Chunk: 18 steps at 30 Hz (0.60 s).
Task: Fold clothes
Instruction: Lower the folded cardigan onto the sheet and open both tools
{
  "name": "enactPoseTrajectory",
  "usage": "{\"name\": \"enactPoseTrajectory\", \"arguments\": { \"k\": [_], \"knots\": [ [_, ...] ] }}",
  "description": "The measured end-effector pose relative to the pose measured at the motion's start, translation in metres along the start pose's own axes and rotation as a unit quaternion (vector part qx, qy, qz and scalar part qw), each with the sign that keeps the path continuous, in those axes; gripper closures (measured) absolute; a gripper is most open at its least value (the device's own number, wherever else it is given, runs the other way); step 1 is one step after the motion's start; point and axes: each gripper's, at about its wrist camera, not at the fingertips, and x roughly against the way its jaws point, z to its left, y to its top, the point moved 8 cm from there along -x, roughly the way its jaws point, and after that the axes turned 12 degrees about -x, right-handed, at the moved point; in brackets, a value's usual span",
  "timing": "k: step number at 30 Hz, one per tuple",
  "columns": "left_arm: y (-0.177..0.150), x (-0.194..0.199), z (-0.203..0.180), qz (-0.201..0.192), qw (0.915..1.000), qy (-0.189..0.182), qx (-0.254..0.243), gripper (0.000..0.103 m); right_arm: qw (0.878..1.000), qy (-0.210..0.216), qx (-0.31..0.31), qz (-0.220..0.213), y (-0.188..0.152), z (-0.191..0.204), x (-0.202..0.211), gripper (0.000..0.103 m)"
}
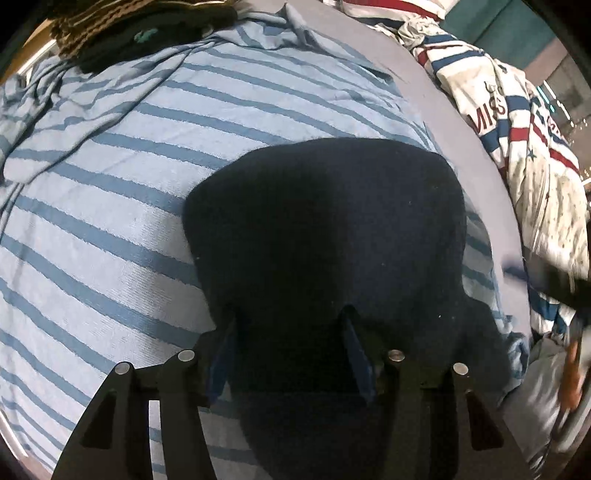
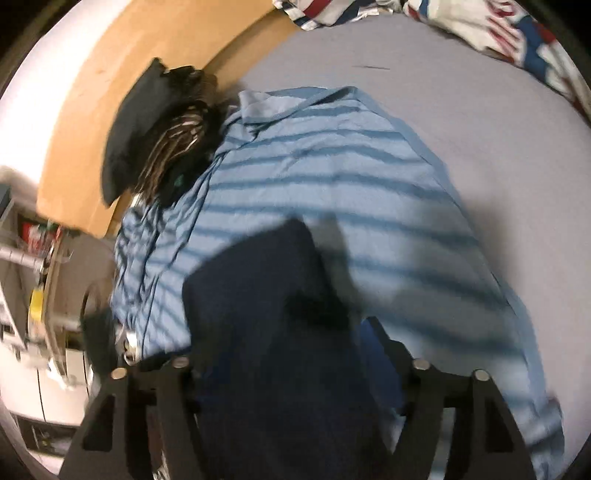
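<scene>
Dark navy garment (image 1: pixel 325 236) lies between both open jaws.

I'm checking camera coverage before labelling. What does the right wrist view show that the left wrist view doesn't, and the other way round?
Only the right wrist view shows the wooden board along the bed's edge and the shelves beyond it. Only the left wrist view shows the right gripper, blurred at its edge. Both show the striped shirt, the dark garment lying on it, the dark pile by the collar, the grey sheet and the red, white and blue bedding.
</scene>
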Motion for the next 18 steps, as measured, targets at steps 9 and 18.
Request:
{"name": "enactPoseTrajectory", "arguments": {
  "k": [9,18],
  "knots": [
    [-0.011,0.015,-0.009,-0.012,0.9996,-0.003,-0.025,0.042,0.993,-0.008,-0.074,0.092,-0.057,-0.029,-0.022,0.091],
    [-0.046,0.078,-0.015,-0.054,0.9961,-0.057,-0.041,0.042,0.992,-0.077,-0.078,0.069,-0.061,-0.058,-0.032,0.092]
  ]
}}
